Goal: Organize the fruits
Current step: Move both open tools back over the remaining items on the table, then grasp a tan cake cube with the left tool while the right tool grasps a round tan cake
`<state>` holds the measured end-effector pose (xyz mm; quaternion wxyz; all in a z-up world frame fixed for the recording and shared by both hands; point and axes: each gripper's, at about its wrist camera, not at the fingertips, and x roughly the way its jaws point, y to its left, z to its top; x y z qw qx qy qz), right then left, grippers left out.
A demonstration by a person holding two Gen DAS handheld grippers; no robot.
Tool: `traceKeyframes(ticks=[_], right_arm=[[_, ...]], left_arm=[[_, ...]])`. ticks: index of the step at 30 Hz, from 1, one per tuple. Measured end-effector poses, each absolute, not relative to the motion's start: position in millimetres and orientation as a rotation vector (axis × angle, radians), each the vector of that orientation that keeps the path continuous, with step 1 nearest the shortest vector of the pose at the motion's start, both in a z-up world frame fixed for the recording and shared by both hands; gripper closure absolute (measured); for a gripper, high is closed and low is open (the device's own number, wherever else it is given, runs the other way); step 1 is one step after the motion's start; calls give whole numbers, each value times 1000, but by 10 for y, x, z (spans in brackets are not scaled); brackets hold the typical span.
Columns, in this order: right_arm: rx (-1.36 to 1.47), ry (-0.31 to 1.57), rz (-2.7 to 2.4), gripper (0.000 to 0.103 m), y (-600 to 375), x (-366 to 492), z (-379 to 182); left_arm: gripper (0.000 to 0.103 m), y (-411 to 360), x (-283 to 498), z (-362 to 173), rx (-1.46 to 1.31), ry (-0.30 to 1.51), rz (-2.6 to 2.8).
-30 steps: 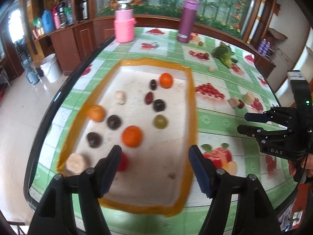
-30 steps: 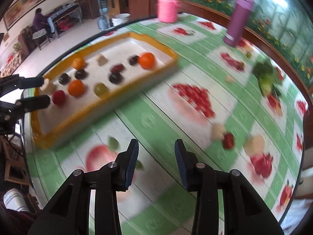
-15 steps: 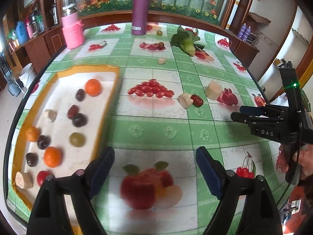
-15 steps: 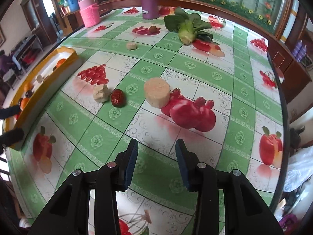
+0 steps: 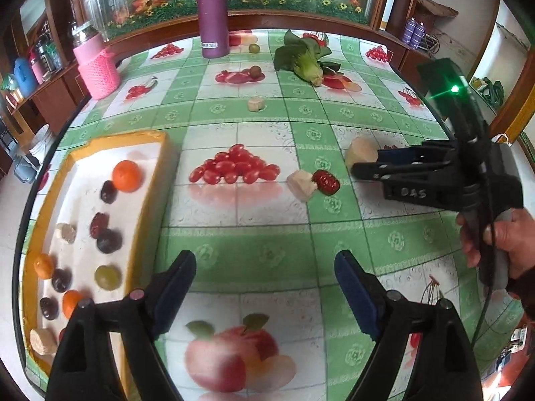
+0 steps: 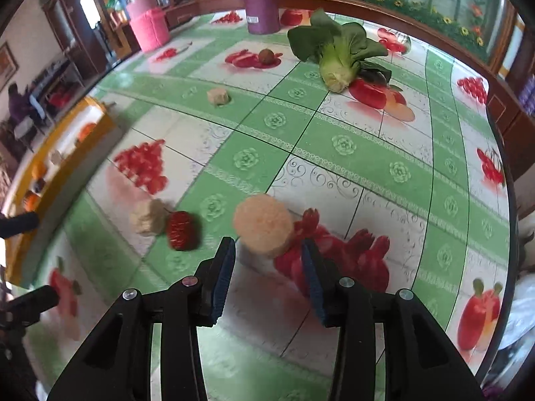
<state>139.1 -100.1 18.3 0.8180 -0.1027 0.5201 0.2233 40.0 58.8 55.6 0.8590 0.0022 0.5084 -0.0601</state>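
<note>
A round beige fruit slice (image 6: 263, 228) lies on the fruit-print tablecloth just ahead of my right gripper (image 6: 267, 262), whose open jaws flank its near edge without closing on it. In the left wrist view the slice (image 5: 361, 151) sits at the right gripper's (image 5: 366, 162) tips. A red date (image 6: 181, 230) and a beige chunk (image 6: 148, 217) lie to its left. My left gripper (image 5: 265, 289) is open and empty over the cloth. The orange-rimmed tray (image 5: 160, 153) at left holds several oranges, dark fruits and a green grape.
A bok choy (image 6: 336, 55), a purple flask (image 5: 212, 11), a pink jar (image 5: 97, 68), a small beige cube (image 5: 255, 104) and a brown fruit (image 5: 255, 71) stand farther back. The table's edge curves at right (image 6: 508, 180).
The left gripper swung right, away from the tray. The right gripper advanced to the round beige slice, which now sits between its fingertips.
</note>
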Motion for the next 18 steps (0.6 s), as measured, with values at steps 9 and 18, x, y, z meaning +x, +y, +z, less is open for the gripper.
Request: traceKeyframes(ticks=[9, 18], right_arm=[[-201, 1042, 542, 67, -1119, 1359, 230], [-178, 1024, 542, 67, -1388, 1267, 330]], left_arm=[[16, 356, 942, 377, -107, 1088, -153], [73, 384, 1181, 139, -74, 1065, -246]])
